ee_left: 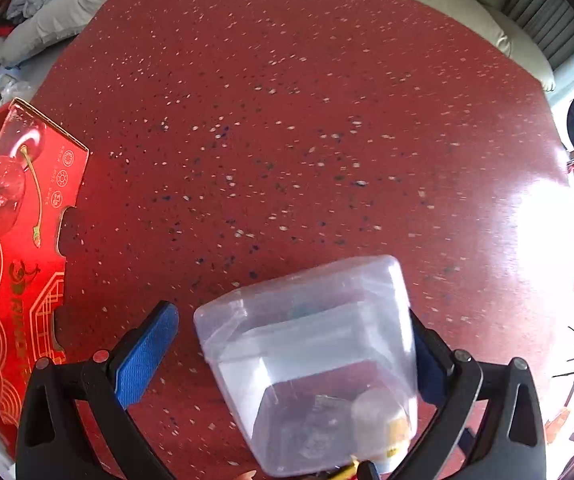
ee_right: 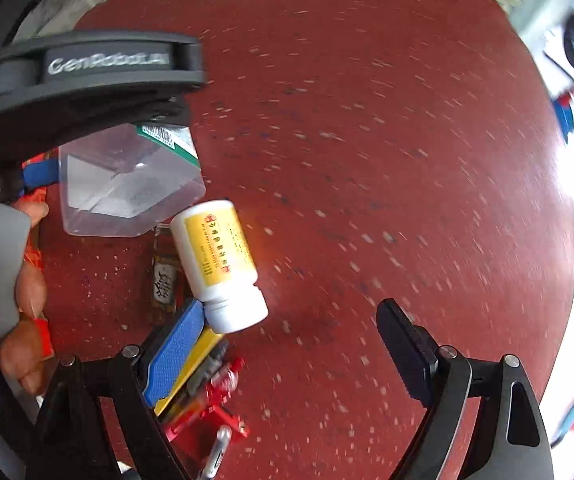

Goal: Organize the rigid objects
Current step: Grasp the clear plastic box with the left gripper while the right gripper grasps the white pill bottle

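A clear plastic box (ee_left: 311, 364) sits tilted between the fingers of my left gripper (ee_left: 287, 344); the right pad touches it and a gap separates it from the left blue pad (ee_left: 147, 352). The box also shows in the right wrist view (ee_right: 127, 184), under the left gripper body. A white pill bottle with a yellow label (ee_right: 219, 264) lies on the red table by the left pad of my right gripper (ee_right: 291, 340), which is open and empty. A dark flat packet (ee_right: 165, 276) lies beside the bottle.
A red printed cardboard box (ee_left: 19, 248) stands open at the table's left edge. Yellow and red small items (ee_right: 207, 392) lie near my right gripper's left finger. Cushions and a sofa lie beyond the red speckled table (ee_left: 287, 120).
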### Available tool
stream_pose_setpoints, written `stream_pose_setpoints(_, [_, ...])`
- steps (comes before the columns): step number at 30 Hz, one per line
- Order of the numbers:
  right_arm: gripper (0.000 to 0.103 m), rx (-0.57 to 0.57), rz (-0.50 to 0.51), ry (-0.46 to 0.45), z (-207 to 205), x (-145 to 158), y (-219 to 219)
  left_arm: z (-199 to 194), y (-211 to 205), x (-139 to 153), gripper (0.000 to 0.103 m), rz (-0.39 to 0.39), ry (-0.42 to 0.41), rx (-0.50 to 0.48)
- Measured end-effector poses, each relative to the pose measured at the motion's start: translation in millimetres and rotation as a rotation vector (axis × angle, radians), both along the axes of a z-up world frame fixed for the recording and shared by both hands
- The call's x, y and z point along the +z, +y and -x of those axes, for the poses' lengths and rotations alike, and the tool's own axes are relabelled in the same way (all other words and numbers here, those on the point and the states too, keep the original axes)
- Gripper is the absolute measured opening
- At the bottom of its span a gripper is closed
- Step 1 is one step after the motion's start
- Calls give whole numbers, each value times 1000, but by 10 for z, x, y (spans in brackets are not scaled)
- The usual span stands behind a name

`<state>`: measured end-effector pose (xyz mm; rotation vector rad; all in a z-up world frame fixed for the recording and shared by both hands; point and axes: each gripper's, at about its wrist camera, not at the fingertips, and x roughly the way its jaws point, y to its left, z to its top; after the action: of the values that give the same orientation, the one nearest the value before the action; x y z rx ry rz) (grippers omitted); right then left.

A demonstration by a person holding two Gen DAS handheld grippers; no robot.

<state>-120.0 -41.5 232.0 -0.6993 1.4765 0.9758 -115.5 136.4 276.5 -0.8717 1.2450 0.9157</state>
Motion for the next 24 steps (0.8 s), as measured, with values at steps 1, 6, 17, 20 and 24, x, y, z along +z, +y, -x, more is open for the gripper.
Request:
stream_pose_setpoints(1, [89,22,2,-1,21,-30,54,-9,28,-60,103,4,15,-4])
stream_pose_setpoints(6, [89,92,-22,-4,90,-65,286,110,10,-244,103,51,20,-37])
stream_pose_setpoints(17, [37,213,-71,47,189,-15,545,100,58,-452,103,113,62,-49])
stream_pose_setpoints(20, [37,181,-39,21,131,-20,504,76,75,-485,102,149,76,-89])
stream_pose_setpoints(24, [37,100,-43,56,-6,38,315,200,46,-342,76,106,15,-106])
